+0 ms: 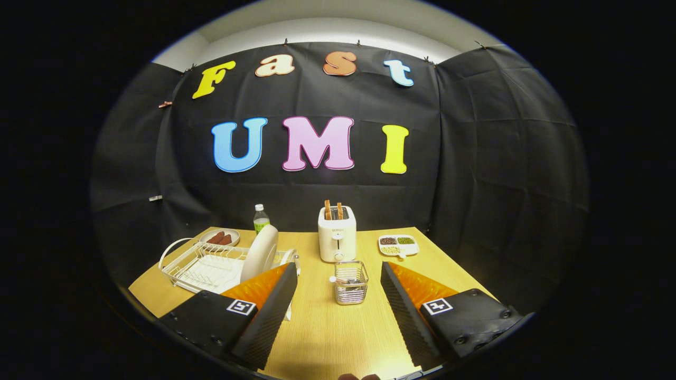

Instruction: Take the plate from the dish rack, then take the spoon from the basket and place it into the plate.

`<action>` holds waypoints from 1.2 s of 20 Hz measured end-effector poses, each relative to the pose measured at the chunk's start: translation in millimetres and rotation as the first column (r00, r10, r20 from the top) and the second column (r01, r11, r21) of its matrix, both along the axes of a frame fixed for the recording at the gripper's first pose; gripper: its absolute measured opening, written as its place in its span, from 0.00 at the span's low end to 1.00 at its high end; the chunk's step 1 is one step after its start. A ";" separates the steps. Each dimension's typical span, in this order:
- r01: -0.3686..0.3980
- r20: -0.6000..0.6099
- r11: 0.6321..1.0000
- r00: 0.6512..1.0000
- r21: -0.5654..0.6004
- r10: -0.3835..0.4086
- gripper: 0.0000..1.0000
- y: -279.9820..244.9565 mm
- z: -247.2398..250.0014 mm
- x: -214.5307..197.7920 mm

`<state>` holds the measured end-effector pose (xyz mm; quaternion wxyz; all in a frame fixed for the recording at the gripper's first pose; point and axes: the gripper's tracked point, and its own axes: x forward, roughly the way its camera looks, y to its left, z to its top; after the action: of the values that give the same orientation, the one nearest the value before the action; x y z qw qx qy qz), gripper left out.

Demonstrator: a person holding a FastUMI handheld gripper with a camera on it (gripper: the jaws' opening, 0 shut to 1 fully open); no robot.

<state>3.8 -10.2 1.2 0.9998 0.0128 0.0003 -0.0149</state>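
Gripper is spread wide, nothing between the fingers, held above the near part of the wooden table. Task looks unstarted.

White plate stands on edge in the white wire dish rack, at the rack's right end, just beyond the left finger and partly hidden by it. Wire basket sits on the table ahead of the fingers, in the gap between them; the spoon's pale handle end pokes out at its left rim, the rest is too small to make out.

Beyond: white toaster with two slices up, a green-labelled bottle, a small dish with brownish pieces behind the rack, a divided tray of beans or grains to the right.

Risks, as judgement: the plate is upright and smooth, so a pinch on the rim could slip or tilt it, and lifting at an angle may drag it on the rack wires and shift the rack. The basket looks light; fishing the spoon out could tip or pull it. The toaster stands close behind the basket, so an overreach could bump it.

Writing: a small mark on the toaster front, unreadable. Bottle label is not legible either. Square coded markers on both finger mounts.
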 end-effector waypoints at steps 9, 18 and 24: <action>0.017 -0.009 1.000 1.000 -0.012 -0.017 0.98 -4.8 0.4 2.7; -0.072 -0.031 0.997 0.997 -0.031 0.071 0.98 25.7 18.8 33.8; -0.180 -0.112 0.983 0.977 0.048 0.184 0.98 80.4 46.8 88.4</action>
<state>92.2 70.2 48.0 0.9949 0.0306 0.0596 0.0758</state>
